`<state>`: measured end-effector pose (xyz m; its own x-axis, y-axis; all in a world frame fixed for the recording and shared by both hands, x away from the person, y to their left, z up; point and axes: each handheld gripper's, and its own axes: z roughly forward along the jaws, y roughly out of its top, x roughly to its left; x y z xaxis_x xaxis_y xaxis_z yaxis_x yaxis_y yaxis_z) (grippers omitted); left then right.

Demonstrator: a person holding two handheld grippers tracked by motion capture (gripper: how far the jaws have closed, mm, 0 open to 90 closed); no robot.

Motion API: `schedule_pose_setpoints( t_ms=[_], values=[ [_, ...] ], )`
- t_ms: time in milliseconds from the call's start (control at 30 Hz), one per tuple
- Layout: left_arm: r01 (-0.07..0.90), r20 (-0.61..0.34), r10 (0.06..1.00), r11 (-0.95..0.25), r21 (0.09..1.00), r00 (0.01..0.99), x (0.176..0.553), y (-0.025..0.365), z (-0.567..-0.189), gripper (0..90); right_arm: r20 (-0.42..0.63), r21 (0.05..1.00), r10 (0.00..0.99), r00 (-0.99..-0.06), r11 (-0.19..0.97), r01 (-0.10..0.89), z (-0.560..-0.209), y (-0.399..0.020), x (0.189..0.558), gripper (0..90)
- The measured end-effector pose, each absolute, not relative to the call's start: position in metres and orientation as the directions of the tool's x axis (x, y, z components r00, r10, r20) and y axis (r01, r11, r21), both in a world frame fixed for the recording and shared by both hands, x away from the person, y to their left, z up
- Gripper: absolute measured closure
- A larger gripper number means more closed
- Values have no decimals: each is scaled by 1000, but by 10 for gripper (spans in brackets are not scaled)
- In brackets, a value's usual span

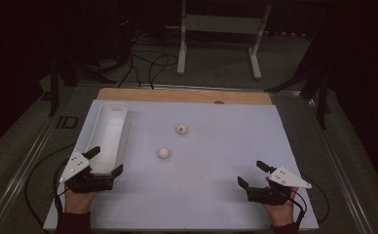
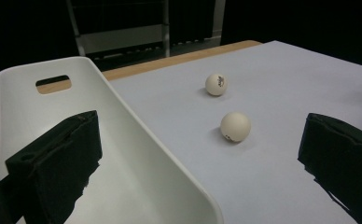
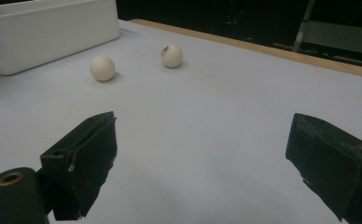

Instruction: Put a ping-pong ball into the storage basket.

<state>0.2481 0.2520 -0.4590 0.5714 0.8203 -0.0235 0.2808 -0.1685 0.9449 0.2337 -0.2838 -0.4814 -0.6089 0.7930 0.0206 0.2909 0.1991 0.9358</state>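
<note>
Two white balls lie on the pale table sheet: the near ball (image 1: 163, 153) (image 2: 235, 126) (image 3: 102, 68) and the far ball (image 1: 181, 129) (image 2: 216, 84) (image 3: 172, 55), which has a dark mark. A long white bin (image 1: 108, 134) (image 2: 123, 154) (image 3: 48, 32) stands along the left side. My left gripper (image 1: 105, 160) (image 2: 202, 158) is open at the bin's near end, one jaw over the bin, the other over the table. My right gripper (image 1: 252, 174) (image 3: 202, 158) is open near the front right, with nothing between its jaws.
The table sheet (image 1: 216, 161) ends at a wooden strip (image 1: 177, 95) along the far edge. Beyond it stand a white frame (image 1: 221, 34) and cables on the floor (image 1: 143, 63). Dark stands flank the table.
</note>
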Motion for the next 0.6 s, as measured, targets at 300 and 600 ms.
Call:
schedule_pose_setpoints(
  t_ms=[300,600],
  values=[
    [296,-29,823,-170,940,567,250,247,-448,2,14,934,801,-599,203,294,-483,-285,232,85],
    [311,-40,808,-180,933,588,260,240,-441,2,10,937,808,-589,198,287,-483,-286,233,85]
  ],
)
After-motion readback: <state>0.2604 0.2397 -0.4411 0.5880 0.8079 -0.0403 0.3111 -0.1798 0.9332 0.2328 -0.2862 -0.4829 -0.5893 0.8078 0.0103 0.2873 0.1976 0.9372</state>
